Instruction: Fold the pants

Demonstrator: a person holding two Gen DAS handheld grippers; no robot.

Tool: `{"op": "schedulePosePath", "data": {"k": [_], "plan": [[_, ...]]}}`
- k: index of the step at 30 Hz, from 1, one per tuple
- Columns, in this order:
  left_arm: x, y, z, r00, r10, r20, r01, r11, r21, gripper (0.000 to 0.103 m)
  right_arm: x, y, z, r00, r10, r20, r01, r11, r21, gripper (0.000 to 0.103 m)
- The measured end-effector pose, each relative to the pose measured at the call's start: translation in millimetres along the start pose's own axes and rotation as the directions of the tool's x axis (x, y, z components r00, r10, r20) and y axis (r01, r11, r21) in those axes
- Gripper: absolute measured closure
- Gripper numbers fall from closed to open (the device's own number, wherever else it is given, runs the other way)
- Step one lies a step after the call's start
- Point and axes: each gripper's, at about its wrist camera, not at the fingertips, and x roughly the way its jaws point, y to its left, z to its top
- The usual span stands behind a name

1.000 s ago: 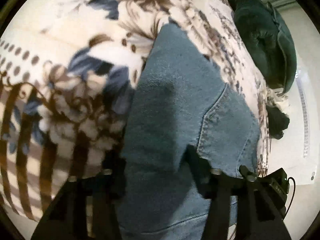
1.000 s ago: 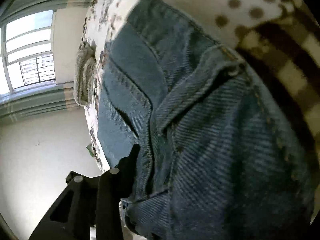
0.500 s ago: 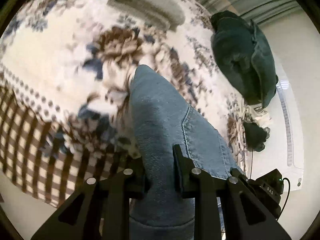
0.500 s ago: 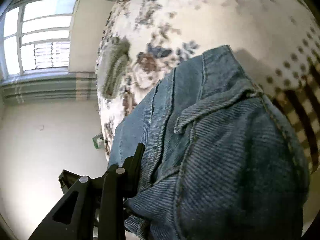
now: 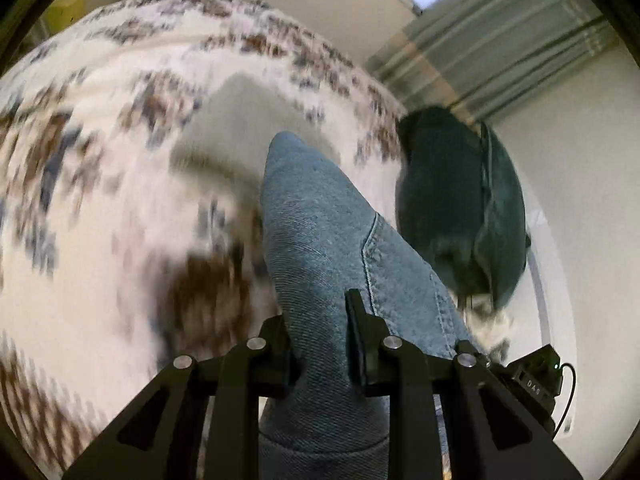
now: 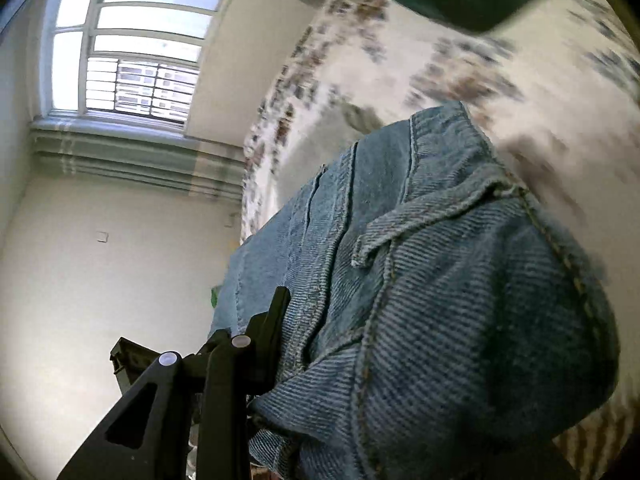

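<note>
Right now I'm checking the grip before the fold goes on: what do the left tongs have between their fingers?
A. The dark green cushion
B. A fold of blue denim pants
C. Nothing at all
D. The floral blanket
B: in the left wrist view the left tongs close on a ridge of the blue denim pants, while the green cushion and the floral blanket lie beyond.

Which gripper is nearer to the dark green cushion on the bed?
Probably left. The left gripper, shut on the jeans, has the dark green cushion just beyond and to its right. From the right gripper, only its edge shows, far at the top.
</note>
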Motion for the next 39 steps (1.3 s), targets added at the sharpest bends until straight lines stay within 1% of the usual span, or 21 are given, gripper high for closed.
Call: {"op": "schedulePosePath", "data": {"k": [1,3,5,7,10,12,14,16,18,21,24,25,27,29,31,32,35,36,37,38,39], "plan": [[4.5,4.4,18.5,1.0,-0.005,0.009,0.005,1.0,0.006,0.084,21.4,14.7,18.4,1.0,0.005,0.011,-0.005,1.0,-0.009,0.071],[22.8,17.7,74.1,0.999,-0.009,0.033,0.008,1.0,0.022,0.084,58.9,35.8,48.6,1.0,0.015,0.027,-0.014,1.0,-0.025,0.072],[41.2,31.8,116.6,0.999,-0.01,0.046,0.009,0.999,0.034,0.084,105.2,54.3,84.3,0.999,0.019,0.04,-0.018,0.999,-0.039,0.072],[64.3,49.9,157.0,0.998,-0.017,0.055,0.014,0.999,0.047,0.084,149.6,68.2,116.3,0.998,0.024,0.05,-0.021,0.998,-0.057,0.072],[106.7,79.1,203.6,0.998,-0.007,0.057,0.004,0.998,0.057,0.084,213.6,74.1,155.2,0.998,0.028,0.06,-0.023,0.997,-0.075,0.072],[133.3,99.0,222.6,0.999,0.005,0.052,-0.008,0.998,0.057,0.084,252.5,67.0,173.2,0.998,0.024,0.061,-0.019,0.997,-0.08,0.072],[163.4,121.6,232.1,0.999,0.038,0.028,-0.039,0.998,0.058,0.084,294.0,51.0,187.8,0.999,0.004,0.048,-0.001,0.997,-0.074,0.072],[189.8,142.2,229.4,0.997,0.076,-0.01,-0.075,0.996,0.057,0.083,324.7,31.8,194.5,0.999,-0.035,0.027,0.037,0.997,-0.072,0.071],[202.6,157.3,222.4,0.996,0.085,-0.034,-0.083,0.995,0.06,0.083,345.0,13.3,194.2,0.997,-0.078,0.002,0.078,0.995,-0.068,0.071],[201.7,165.8,212.8,0.998,0.059,-0.037,-0.057,0.997,0.052,0.081,352.0,-2.0,191.7,0.996,-0.086,-0.013,0.085,0.994,-0.062,0.07],[198.5,168.7,209.4,0.997,0.063,-0.05,-0.061,0.997,0.038,0.079,352.6,-5.3,192.2,0.992,-0.119,-0.034,0.117,0.991,-0.061,0.066],[197.1,167.8,209.0,0.996,0.071,-0.058,-0.069,0.997,0.035,0.078,351.7,-3.4,192.7,0.988,-0.144,-0.047,0.141,0.988,-0.064,0.061],[192.4,160.3,209.0,0.991,0.111,-0.072,-0.108,0.993,0.051,0.076,346.7,2.4,192.9,0.979,-0.191,-0.068,0.186,0.979,-0.079,0.06],[185.6,149.9,206.3,0.985,0.154,-0.077,-0.148,0.985,0.085,0.076,340.3,9.3,190.0,0.968,-0.238,-0.081,0.23,0.968,-0.095,0.056],[179.3,141.8,204.0,0.976,0.21,-0.063,-0.201,0.972,0.118,0.076,328.5,18.9,185.8,0.951,-0.297,-0.082,0.286,0.951,-0.121,0.045],[173.7,136.6,201.9,0.97,0.238,-0.052,-0.229,0.964,0.132,0.076,321.6,22.9,183.8,0.946,-0.314,-0.081,0.302,0.945,-0.128,0.037],[156.3,120.9,196.1,0.947,0.319,-0.017,-0.312,0.934,0.173,0.076,297.3,36.6,174.3,0.927,-0.371,-0.054,0.358,0.919,-0.168,0.032],[150.1,113.4,193.8,0.939,0.344,-0.002,-0.337,0.922,0.192,0.071,288.0,45.4,171.1,0.913,-0.407,-0.026,0.394,0.897,-0.2,0.031],[145.9,106.8,192.2,0.929,0.371,0.009,-0.364,0.906,0.214,0.053,279.9,53.4,167.1,0.896,-0.445,-0.001,0.433,0.872,-0.227,0.026],[139.3,95.6,188.7,0.913,0.406,0.026,-0.4,0.883,0.245,0.041,272.4,63.1,163.4,0.878,-0.478,0.032,0.469,0.845,-0.258,0.017],[133.5,87.9,186.5,0.905,0.424,0.043,-0.42,0.869,0.261,0.019,263.8,75.8,159.1,0.854,-0.515,0.079,0.513,0.805,-0.299,0.011]]}}
